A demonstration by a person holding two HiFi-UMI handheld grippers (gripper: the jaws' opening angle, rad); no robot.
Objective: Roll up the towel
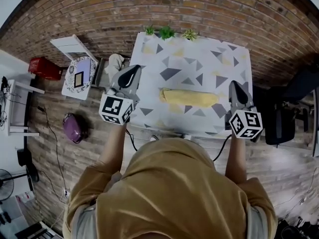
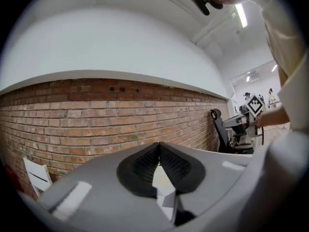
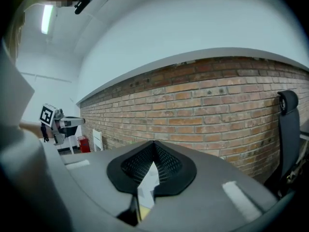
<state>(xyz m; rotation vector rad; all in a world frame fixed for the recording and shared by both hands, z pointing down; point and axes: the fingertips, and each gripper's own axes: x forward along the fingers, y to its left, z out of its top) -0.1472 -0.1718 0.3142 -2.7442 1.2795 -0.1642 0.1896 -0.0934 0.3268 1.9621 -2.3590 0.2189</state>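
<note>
closed left claw [image 1: 134,69] and right claw [image 1: 235,87] flank rolled towel [image 1: 188,97] on table [image 1: 199,59].

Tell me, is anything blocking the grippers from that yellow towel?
Nothing visible. The rolled towel lies on the table, nothing close by; left gripper and right gripper, both shut, hang at either side.

- The light is bright, even and indoor. One ceiling strip light [image 2: 240,14] glows above and to the right of the left gripper [image 2: 159,146], and a second strip [image 3: 47,18] glows high to the left of the right gripper [image 3: 153,144].
- Both strips are blown out to plain white.
- All three views have fisheye distortion: the brick wall [image 2: 96,115] ahead of the jaws bows, and the corners go black.
- The grey gripper bodies nearest each lens are soft, while the wall beyond is sharper.
- In the head view, shadows are faint and soft-edged.
</note>
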